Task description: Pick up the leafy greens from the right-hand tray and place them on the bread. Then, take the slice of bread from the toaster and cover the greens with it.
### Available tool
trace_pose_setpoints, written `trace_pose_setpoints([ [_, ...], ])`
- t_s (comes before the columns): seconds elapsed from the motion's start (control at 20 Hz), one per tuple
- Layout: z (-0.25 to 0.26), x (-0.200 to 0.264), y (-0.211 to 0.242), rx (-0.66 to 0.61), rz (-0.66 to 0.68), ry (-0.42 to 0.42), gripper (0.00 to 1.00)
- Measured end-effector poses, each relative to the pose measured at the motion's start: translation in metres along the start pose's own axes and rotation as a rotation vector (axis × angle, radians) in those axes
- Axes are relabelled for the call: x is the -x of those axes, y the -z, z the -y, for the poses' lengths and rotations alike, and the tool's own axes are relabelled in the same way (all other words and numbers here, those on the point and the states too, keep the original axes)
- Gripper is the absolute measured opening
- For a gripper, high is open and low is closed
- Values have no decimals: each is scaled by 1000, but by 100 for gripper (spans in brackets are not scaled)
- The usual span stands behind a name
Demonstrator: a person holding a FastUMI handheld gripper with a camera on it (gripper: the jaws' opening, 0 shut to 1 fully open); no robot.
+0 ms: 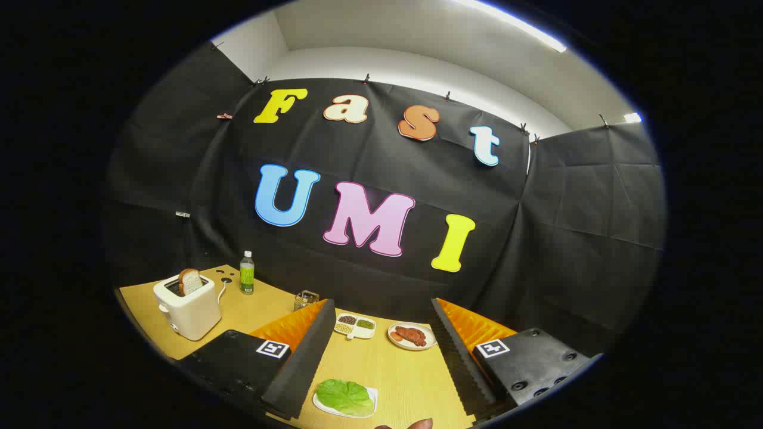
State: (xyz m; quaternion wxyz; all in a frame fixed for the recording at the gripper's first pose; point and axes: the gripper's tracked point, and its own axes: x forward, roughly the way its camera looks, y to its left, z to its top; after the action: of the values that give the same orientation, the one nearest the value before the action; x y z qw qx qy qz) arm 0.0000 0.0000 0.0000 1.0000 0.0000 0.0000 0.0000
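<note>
Gripper (pixel 381 351) open above wooden table (pixel 393 369).

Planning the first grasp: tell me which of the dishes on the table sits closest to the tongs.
The small white tray of leafy greens, lying between the open tongs; the divided dish and meat plate sit beyond them.

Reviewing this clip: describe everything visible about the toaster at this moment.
The toaster is a small, boxy white appliance that looks like plastic, standing upright on the wooden table, off to the left beyond the gripper, whose fingers are spread open and touch nothing. One slice of bread stands up out of its top slot, with a brown crust and pale crumb. A white cord runs from its back toward holes in the tabletop. A green-labelled bottle stands behind it, apart.
</note>
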Motion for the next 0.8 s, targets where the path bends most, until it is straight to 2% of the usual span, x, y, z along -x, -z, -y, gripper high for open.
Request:
trace_pose_setpoints([
  [0.8, -14, -3, 5, 26, -17, -26, 97],
])
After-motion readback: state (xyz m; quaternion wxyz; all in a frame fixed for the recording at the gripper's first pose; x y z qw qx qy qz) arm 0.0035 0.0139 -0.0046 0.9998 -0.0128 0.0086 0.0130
